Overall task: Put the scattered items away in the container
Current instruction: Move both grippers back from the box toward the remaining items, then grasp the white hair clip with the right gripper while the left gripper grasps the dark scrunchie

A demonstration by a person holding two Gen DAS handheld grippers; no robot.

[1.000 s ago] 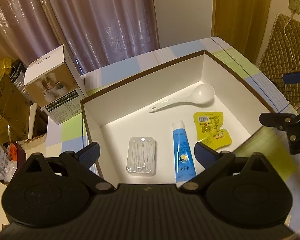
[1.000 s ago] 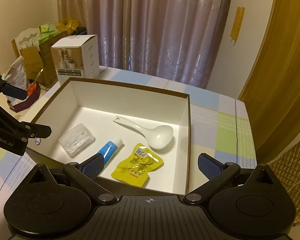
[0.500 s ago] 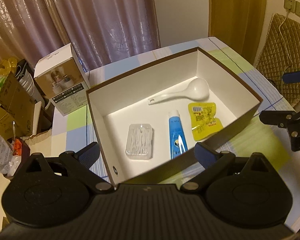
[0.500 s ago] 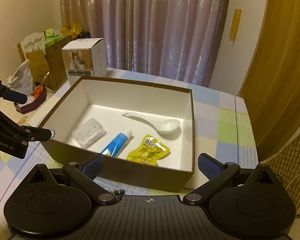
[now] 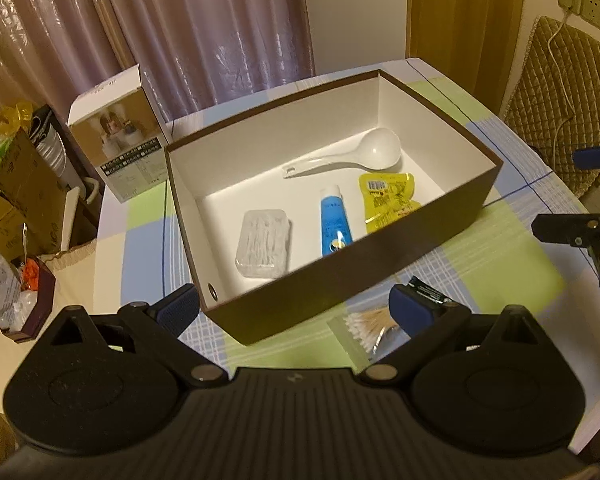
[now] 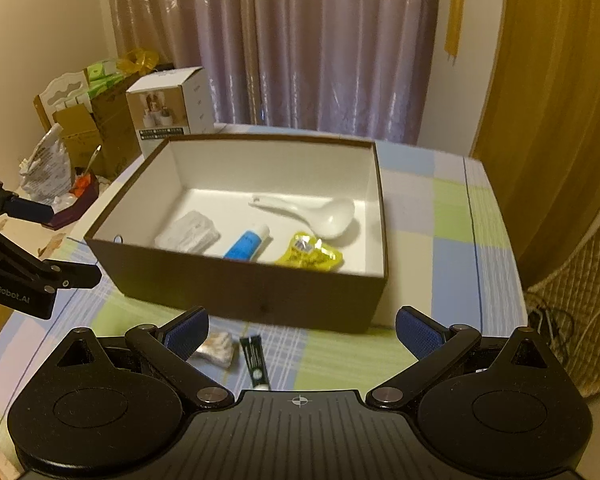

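Brown box (image 5: pixel 340 276) on the checked counter (image 6: pixel 452 216), both grippers empty before it.
Inside lie a white spoon (image 5: pixel 352 156), blue tube (image 5: pixel 334 222), yellow sachet (image 5: pixel 388 198) and clear swab case (image 5: pixel 264 242). A cotton swab packet (image 5: pixel 366 330) and dark sachet (image 6: pixel 255 360) lie outside. Left gripper (image 5: pixel 294 310) and right gripper (image 6: pixel 302 330) fingers spread apart.
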